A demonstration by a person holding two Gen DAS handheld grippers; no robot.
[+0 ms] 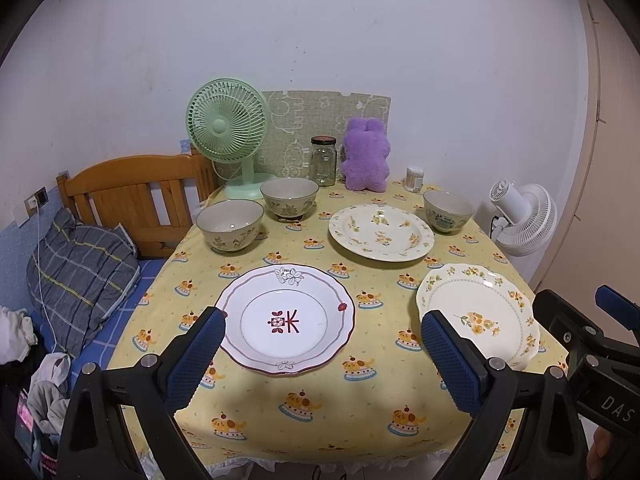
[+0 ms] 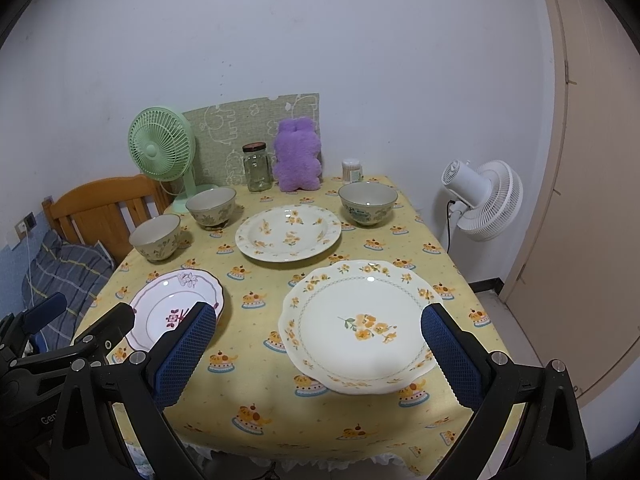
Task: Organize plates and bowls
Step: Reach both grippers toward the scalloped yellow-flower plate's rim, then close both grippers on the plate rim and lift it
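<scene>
Three plates and three bowls lie on a yellow tablecloth (image 1: 320,400). A white plate with a red motif (image 1: 286,318) (image 2: 168,312) is at the near left. A cream plate with yellow flowers (image 2: 362,326) (image 1: 478,316) is at the near right. A deeper flowered plate (image 1: 380,232) (image 2: 288,232) sits behind. Two beige bowls (image 1: 230,224) (image 1: 289,198) stand at the far left, and a bowl with a blue pattern (image 1: 448,210) (image 2: 367,202) at the far right. My left gripper (image 1: 322,354) is open above the red-motif plate. My right gripper (image 2: 318,350) is open above the near flowered plate.
A green fan (image 1: 228,128), a glass jar (image 1: 323,161), a purple plush toy (image 1: 366,154) and a small container (image 1: 414,178) line the table's back by the wall. A white fan (image 2: 484,198) stands right of the table. A wooden bed frame (image 1: 132,196) is on the left.
</scene>
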